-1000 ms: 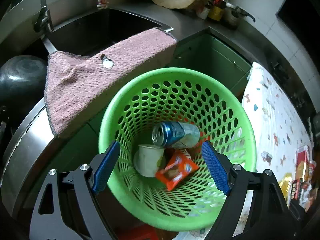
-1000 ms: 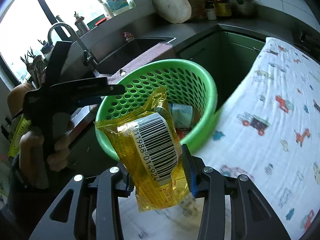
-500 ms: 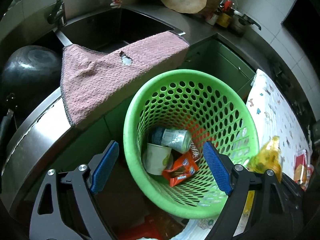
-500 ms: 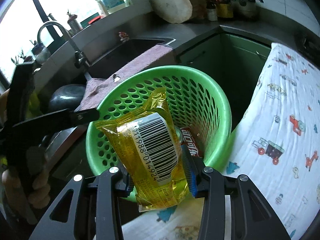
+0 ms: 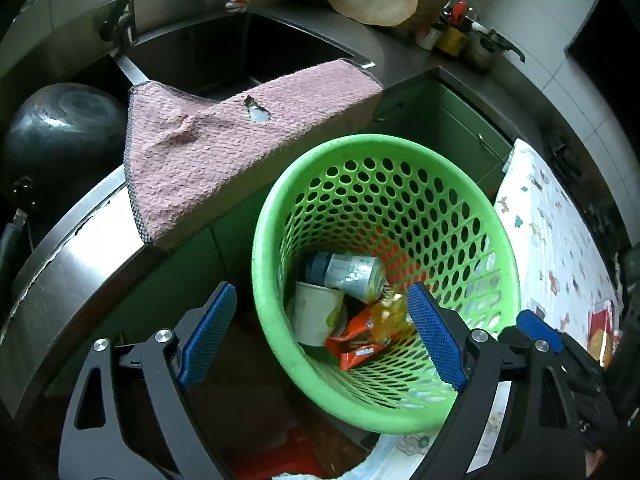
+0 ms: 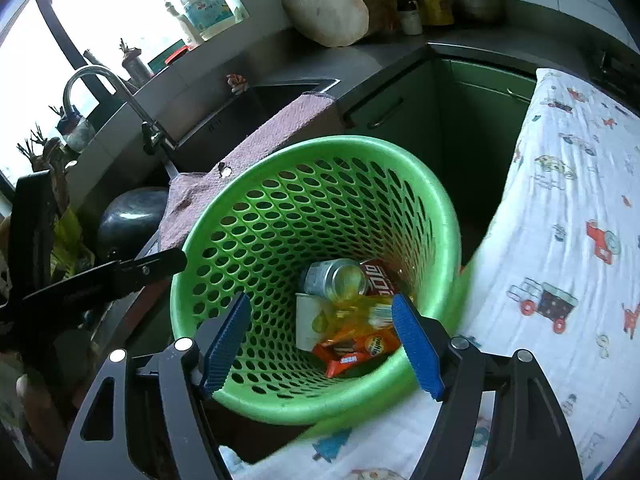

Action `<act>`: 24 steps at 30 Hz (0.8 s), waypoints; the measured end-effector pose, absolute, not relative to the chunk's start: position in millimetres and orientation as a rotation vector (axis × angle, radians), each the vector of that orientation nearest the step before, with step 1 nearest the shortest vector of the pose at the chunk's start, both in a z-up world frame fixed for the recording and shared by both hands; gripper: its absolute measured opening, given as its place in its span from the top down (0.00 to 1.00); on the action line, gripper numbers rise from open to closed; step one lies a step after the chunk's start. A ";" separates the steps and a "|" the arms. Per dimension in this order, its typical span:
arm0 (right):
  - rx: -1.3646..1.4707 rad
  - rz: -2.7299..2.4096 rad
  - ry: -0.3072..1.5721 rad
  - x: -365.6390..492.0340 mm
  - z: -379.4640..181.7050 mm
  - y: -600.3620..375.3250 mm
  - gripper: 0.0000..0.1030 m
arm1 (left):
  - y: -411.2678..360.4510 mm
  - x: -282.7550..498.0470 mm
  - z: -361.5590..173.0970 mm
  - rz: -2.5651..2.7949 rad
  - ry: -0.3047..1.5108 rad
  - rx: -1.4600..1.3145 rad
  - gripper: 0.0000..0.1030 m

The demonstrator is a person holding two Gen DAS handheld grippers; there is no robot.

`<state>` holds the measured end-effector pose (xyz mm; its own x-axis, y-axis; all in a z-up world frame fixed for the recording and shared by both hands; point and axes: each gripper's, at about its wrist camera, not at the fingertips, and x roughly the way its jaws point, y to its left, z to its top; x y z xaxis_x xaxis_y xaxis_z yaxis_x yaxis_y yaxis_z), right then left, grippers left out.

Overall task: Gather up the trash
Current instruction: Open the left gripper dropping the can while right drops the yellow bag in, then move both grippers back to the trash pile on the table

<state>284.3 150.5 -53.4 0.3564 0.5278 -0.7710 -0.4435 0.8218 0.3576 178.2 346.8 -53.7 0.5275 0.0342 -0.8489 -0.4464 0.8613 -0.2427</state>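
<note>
A green perforated basket [image 5: 496, 236] [image 6: 440, 208] holds a drink can [image 5: 344, 272] [image 6: 334, 280], a white paper cup [image 5: 316, 312] [image 6: 310, 320], an orange snack wrapper [image 5: 356, 344] [image 6: 356, 346] and a yellow transparent packet [image 5: 394, 316] [image 6: 360, 310] lying on top of them. My right gripper [image 6: 320, 340] is open and empty above the basket's near rim. My left gripper [image 5: 320, 340] is open and empty, held over the basket's left rim.
A pink towel [image 5: 240, 136] hangs over the steel sink edge [image 5: 80, 248] left of the basket. A table with a cartoon-print cloth [image 6: 560, 260] lies to the right, with more packets [image 5: 600, 332] on it. A dark wok [image 5: 52, 136] sits at far left.
My right gripper has opened and let go of the yellow packet, which has dropped into the basket. My left gripper has drifted left, away from the basket's centre.
</note>
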 end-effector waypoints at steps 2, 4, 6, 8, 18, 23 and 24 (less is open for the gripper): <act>0.095 0.628 1.027 281.1 -50.5 143.7 0.30 | 343.9 178.0 -52.5 0.297 0.978 -0.464 0.16; 0.093 0.618 1.016 277.2 -46.9 135.5 0.29 | 340.0 177.8 -50.2 0.295 0.973 -0.457 0.15; 0.085 0.606 1.002 272.9 -41.9 125.6 0.28 | 335.2 178.1 -47.7 0.292 0.970 -0.452 0.15; 0.079 0.594 0.987 269.0 -37.4 116.6 0.28 | 330.1 178.0 -45.4 0.283 0.968 -0.447 0.15; 0.085 0.476 0.934 236.4 -12.8 37.1 0.25 | 281.5 177.8 -27.3 0.221 0.945 -0.401 0.13; 0.107 0.400 0.926 213.4 -6.7 -14.4 0.25 | 252.1 176.1 -19.8 0.187 0.939 -0.371 0.12; 0.108 0.383 0.923 208.8 -5.7 -24.1 0.25 | 247.1 175.7 -18.7 0.182 0.939 -0.364 0.12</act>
